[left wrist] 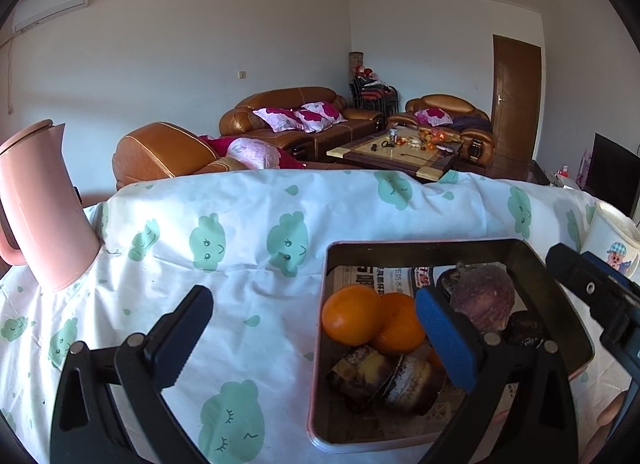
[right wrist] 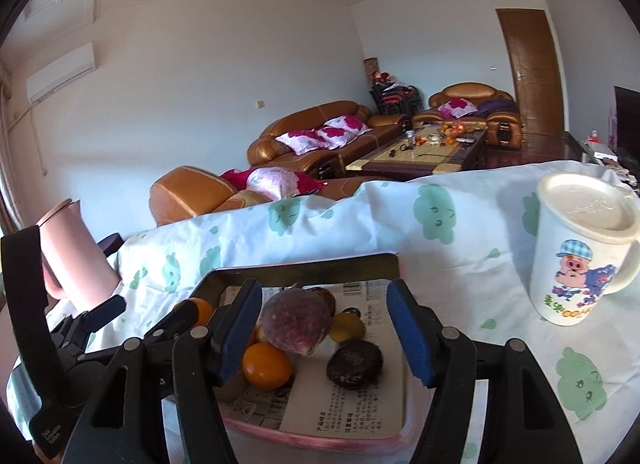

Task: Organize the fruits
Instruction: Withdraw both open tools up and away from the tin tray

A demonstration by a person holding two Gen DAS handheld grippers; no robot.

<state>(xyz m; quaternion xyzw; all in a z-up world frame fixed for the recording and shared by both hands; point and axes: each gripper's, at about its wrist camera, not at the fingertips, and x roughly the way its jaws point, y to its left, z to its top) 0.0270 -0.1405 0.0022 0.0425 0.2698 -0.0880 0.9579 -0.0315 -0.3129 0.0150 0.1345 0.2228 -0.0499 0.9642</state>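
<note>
A crumpled white cloth printed with mint-green cloud faces (left wrist: 256, 224) drapes the whole table. On it sits a shallow rectangular metal tray with a pink rim (left wrist: 420, 245), lined with printed paper. To the left stands a smooth matte pink plastic jug with a lid (left wrist: 44, 216); to the right, a glossy white ceramic mug with a cartoon pig and a flat lid (right wrist: 580, 256).

The fruit all lies in the tray: a rough, dull purple-brown round fruit (right wrist: 294, 322) towards the middle, two smooth glossy oranges (left wrist: 352, 320) touching each other at the left, two dark, wrinkled cut pieces with yellow flesh (left wrist: 384, 380) in front of them, and a small blackish wrinkled round fruit (right wrist: 354, 364) on the paper.

The left gripper (left wrist: 316, 328), black-framed with a blue pad, is spread wide and empty, one finger over the cloth, the other over the tray. The right gripper (right wrist: 326, 330) hangs above the tray, its blue-padded jaws parted and gripping nothing.
</note>
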